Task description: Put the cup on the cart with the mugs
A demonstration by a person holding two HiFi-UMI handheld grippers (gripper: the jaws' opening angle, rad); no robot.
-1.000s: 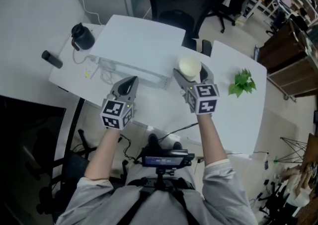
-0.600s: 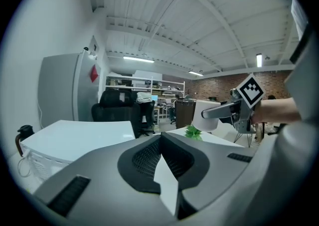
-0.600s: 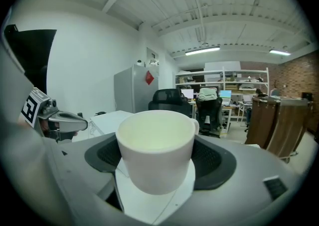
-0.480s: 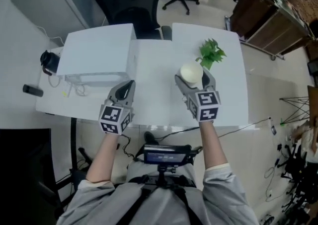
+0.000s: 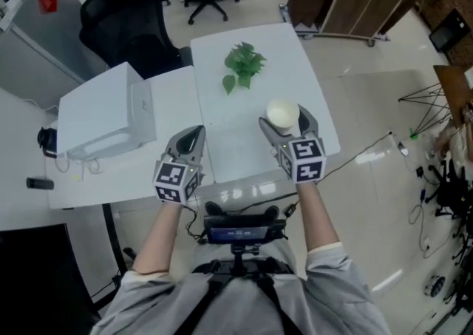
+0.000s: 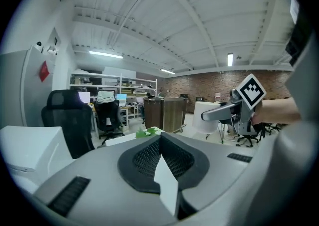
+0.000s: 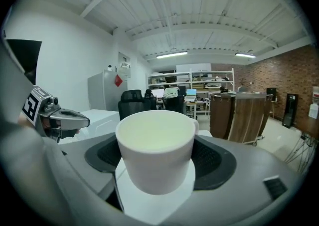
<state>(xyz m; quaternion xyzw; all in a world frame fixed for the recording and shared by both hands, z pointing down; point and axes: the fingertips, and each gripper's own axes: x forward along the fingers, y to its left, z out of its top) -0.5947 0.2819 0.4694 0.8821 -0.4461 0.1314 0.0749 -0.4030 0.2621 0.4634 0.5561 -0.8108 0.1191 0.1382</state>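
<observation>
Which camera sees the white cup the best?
The right gripper view: the cup fills the middle, upright between the jaws, with its rim and inside wall clear. The head view shows the cup only as a small round top from above. The left gripper view shows the cup far off, side-on.

The empty cream cup (image 5: 281, 112) sits upright, clamped in the right tool (image 5: 285, 119) above the white table (image 5: 284, 60).

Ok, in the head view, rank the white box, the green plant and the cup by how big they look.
1. white box, clearly largest.
2. green plant.
3. cup, slightly smaller-looking; held nearer the camera in the right gripper, so that pair is unsure.
</observation>
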